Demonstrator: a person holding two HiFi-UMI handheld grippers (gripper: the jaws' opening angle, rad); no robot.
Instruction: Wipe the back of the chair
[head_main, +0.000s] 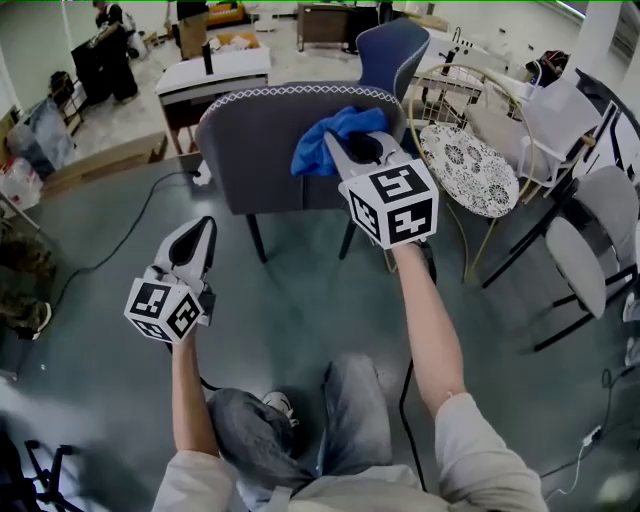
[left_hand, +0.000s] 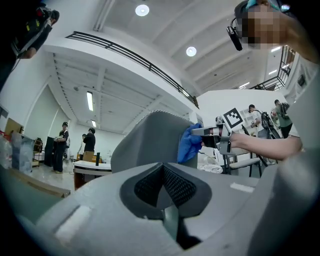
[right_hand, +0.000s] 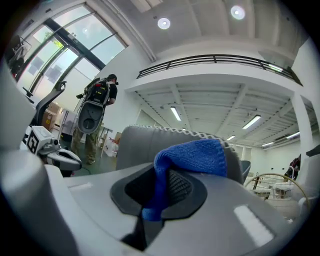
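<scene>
Right gripper (head_main: 352, 148) is what I'm watching first: its jaws are clamped on a blue cloth (head_main: 325, 140), and its own view shows the fabric pinched between the 2 pads and folded over the top of the right gripper (right_hand: 159, 192). From the head view I see the cloth pressed against the upper right part of the grey chair back (head_main: 270, 150), just below the white stitched trim along the top edge. In the right gripper view the blue cloth (right_hand: 192, 156) covers part of that trim, with the chair back (right_hand: 137, 145) rising directly behind it.

Left gripper (head_main: 200, 240) is held low and to the left, well apart from the chair and touching nothing. Its own view shows me the 2 jaws of the left gripper (left_hand: 162, 187) brought together with nothing between them. Beyond them I see the chair back (left_hand: 150, 140) and the blue cloth (left_hand: 190, 145) lying against its right side, with the other gripper's marker cube just behind.

The chair stands on a dark green floor (head_main: 300, 310). A round patterned table (head_main: 468, 170) sits just beside it on the right, and a blue chair (head_main: 392, 50) stands behind. A black cable (head_main: 130, 235) runs across the floor on the left.
</scene>
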